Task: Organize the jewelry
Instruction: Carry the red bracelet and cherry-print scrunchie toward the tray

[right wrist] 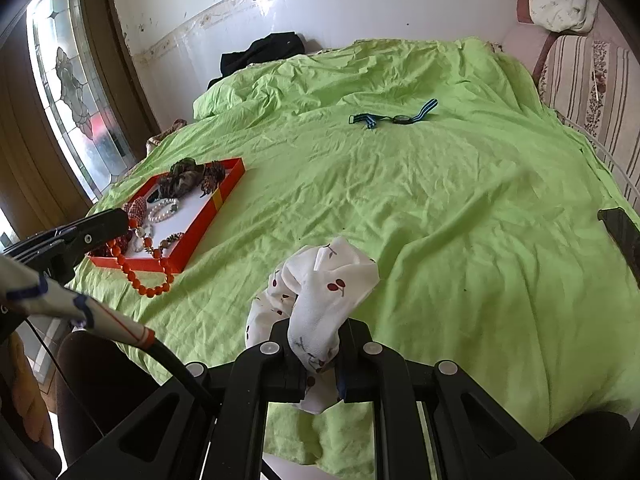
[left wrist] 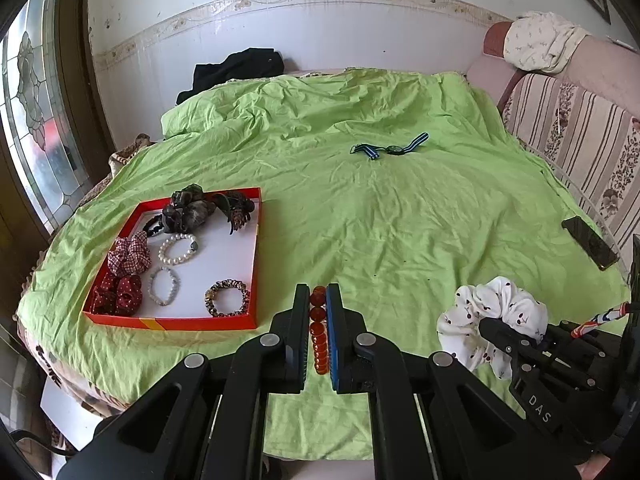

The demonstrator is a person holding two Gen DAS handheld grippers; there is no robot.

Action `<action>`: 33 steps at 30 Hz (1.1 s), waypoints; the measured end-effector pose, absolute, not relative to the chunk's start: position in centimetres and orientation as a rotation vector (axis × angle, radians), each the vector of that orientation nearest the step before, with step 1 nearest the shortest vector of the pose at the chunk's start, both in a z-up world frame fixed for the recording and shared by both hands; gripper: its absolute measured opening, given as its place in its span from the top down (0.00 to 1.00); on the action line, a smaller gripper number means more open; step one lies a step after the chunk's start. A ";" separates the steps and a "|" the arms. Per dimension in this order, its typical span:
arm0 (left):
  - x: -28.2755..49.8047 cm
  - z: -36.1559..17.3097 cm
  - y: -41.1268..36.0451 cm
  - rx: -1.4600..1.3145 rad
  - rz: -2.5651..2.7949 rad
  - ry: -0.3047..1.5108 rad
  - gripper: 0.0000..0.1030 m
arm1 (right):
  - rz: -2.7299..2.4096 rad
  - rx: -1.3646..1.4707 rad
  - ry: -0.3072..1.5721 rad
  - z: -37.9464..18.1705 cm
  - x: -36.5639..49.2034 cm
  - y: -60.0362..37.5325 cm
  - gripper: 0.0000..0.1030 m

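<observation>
Your left gripper [left wrist: 319, 312] is matte black with silver round bolts and one blue pad; at three o'clock, your right gripper [left wrist: 486, 326] reads "DAS".

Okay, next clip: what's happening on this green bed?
A person with a handheld gripper in each hand is sorting accessories into a red tray on the green bedspread. The left gripper is shut on an orange bead bracelet, near the tray. The right gripper is shut on a white cherry-print scrunchie. A watch with a blue striped strap lies farther up the bed.
</observation>
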State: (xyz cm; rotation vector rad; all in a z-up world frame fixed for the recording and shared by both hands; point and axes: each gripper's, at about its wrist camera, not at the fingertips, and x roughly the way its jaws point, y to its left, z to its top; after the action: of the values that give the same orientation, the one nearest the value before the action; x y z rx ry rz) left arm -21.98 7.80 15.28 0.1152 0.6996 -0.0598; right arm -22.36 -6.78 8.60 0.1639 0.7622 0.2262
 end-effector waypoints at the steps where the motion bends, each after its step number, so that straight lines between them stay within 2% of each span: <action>1: -21.9 15.2 7.8 0.114 -0.061 0.702 0.93 | 0.227 0.165 0.766 8.5 -22.3 -6.8 0.89; 33: -21.4 14.4 8.2 0.110 -0.068 0.739 0.93 | 0.213 0.136 0.780 8.0 -22.7 -6.1 0.89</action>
State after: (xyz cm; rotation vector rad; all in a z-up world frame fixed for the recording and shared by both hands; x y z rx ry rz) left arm -21.44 8.18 14.37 0.1100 0.7391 -0.0683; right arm -22.75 -6.08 8.00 0.1356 0.7800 0.2130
